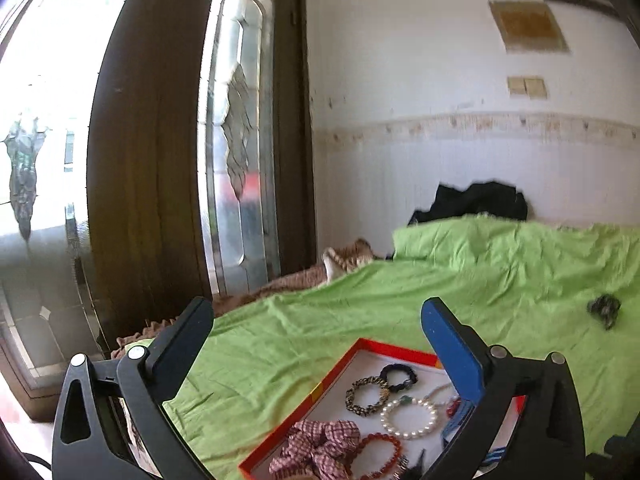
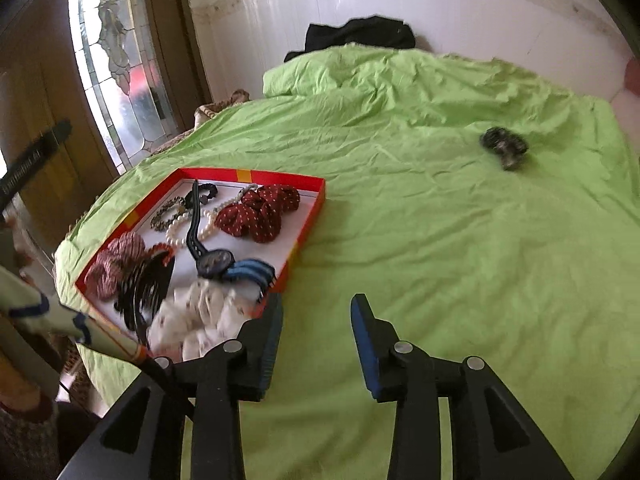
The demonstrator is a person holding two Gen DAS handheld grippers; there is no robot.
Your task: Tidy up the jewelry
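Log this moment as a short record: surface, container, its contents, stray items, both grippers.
surface: green bedsheet
container: shallow red cardboard tray, white inside
contents: white pearl bracelet, dark red dotted scrunchie, pink checked scrunchie, black hair comb, more pieces
stray item: dark scrunchie on the sheet, away from the tray
left gripper: open, empty
right gripper: open, empty
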